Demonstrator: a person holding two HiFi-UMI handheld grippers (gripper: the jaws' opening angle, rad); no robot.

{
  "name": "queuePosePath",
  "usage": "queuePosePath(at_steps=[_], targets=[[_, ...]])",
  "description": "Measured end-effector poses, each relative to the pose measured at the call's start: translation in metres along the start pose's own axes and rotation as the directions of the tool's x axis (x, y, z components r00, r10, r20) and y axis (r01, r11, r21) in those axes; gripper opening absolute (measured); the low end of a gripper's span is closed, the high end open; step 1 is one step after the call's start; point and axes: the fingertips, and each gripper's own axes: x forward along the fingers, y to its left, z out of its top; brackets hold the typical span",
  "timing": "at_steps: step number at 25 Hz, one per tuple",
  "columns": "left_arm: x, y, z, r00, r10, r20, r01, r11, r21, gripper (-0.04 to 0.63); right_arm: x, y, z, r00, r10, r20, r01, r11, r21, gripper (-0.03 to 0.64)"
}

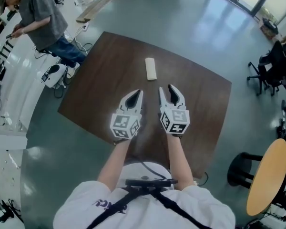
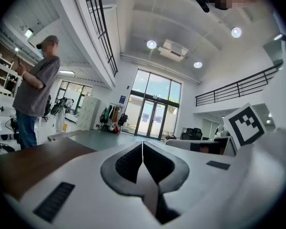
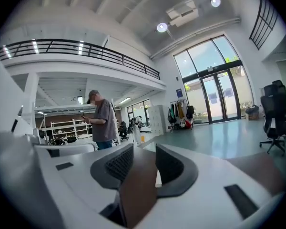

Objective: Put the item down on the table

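Observation:
A pale wooden block (image 1: pixel 151 68) lies flat on the dark brown table (image 1: pixel 100 85), towards its far side. Both grippers hover over the table's near half, a short way in front of the block and apart from it. My left gripper (image 1: pixel 138 93) has its jaws pressed together with nothing in them; the left gripper view shows the left gripper (image 2: pixel 142 144) as a closed seam. My right gripper (image 1: pixel 166 89) stands with a gap between its fingers and nothing between them. Through the right gripper (image 3: pixel 144 149) only bare table shows.
A person (image 1: pixel 38 18) stands on the floor beyond the table's far left corner. Office chairs (image 1: pixel 271 66) are at the right, a black stool (image 1: pixel 243 168) and a round wooden table (image 1: pixel 269 175) at the near right. A plank (image 1: pixel 97 4) lies on the floor behind.

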Motion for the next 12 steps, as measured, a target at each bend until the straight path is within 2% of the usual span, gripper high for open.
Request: queuePosePath(at_steps=[6, 12], targets=[[-0.033, -0.048, 0.015, 0.999, -0.011, 0.038, 0.009, 0.998, 0.056, 0.017, -0.063, 0.018, 0.015, 0.997, 0.052, 0.052, -0.05, 0.998, -0.036, 0.073], [-0.049, -0.066, 0.023, 0.998, -0.01, 0.063, 0.006, 0.998, 0.067, 0.017, -0.09, 0.041, 0.018, 0.993, 0.107, 0.056, -0.102, 0.992, -0.08, 0.044]])
